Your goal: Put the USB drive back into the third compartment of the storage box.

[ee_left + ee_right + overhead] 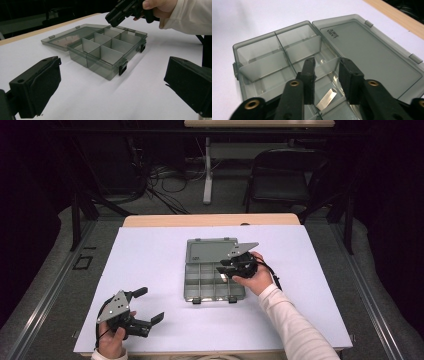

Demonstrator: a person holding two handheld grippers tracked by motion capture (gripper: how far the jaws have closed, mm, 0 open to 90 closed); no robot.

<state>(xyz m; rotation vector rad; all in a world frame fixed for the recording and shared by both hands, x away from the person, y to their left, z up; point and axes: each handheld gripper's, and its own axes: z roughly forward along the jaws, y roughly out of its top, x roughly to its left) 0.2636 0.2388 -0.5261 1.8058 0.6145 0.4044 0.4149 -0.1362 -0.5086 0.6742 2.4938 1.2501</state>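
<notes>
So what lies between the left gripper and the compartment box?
Bare white table sheet between the left gripper and the compartment box, per the left gripper view.

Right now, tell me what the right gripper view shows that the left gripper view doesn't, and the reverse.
Right gripper view alone: a small silver metal USB stick lying in a compartment between the right gripper jaws, which stand apart, and dark lettering on the lid.

Left gripper view alone: the left gripper wide open above the white table cover, and the box's two black front latches.

Both: the open smoky-grey plastic compartment box, lid laid flat.
</notes>
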